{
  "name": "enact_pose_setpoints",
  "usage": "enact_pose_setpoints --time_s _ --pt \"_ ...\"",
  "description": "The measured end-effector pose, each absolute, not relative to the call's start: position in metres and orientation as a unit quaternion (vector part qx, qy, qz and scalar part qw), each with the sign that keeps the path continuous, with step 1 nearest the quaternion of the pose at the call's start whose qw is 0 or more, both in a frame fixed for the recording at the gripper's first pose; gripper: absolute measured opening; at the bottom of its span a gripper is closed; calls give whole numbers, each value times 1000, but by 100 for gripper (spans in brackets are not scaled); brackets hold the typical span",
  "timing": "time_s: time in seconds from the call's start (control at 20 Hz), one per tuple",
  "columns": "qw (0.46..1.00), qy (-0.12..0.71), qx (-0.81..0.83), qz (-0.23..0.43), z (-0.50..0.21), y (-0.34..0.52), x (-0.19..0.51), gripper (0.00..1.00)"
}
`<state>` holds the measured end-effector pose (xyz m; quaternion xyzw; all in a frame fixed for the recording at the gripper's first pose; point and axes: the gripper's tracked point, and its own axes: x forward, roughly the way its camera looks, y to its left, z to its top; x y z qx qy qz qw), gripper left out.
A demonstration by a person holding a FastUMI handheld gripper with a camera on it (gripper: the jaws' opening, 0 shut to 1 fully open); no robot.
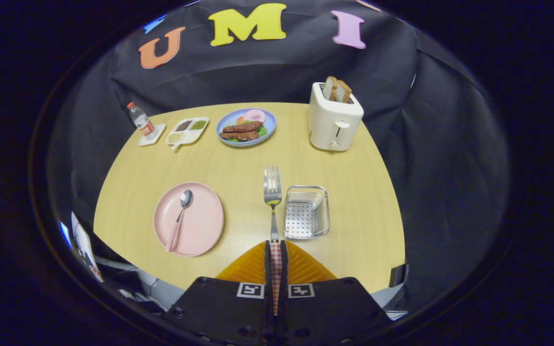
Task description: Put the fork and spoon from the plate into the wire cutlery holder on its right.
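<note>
My gripper (275, 252) is shut on the checked handle of a metal fork (272, 190), which points straight ahead above the table, tines away from me. The fork's head hangs just left of the wire cutlery holder (307, 212), a small steel basket with a perforated floor and nothing in it. To the left of the fingers a pink plate (202, 226) lies on the wooden table. A spoon (180, 218) with a checked handle rests on that plate, bowl toward the far side.
At the back of the table stand a white toaster (333, 122) with bread slices, a blue plate of food (245, 127), a white divided dish (186, 130) and a small water bottle (141, 121) on a coaster. The table edge runs close in front of the fingers.
</note>
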<state>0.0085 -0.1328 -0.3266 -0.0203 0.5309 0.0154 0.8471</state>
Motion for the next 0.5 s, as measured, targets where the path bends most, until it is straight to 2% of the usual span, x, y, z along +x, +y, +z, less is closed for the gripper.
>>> enact_pose_setpoints --time_s 0.5 --pt "771 635 -16 46 -341 -182 13 3"
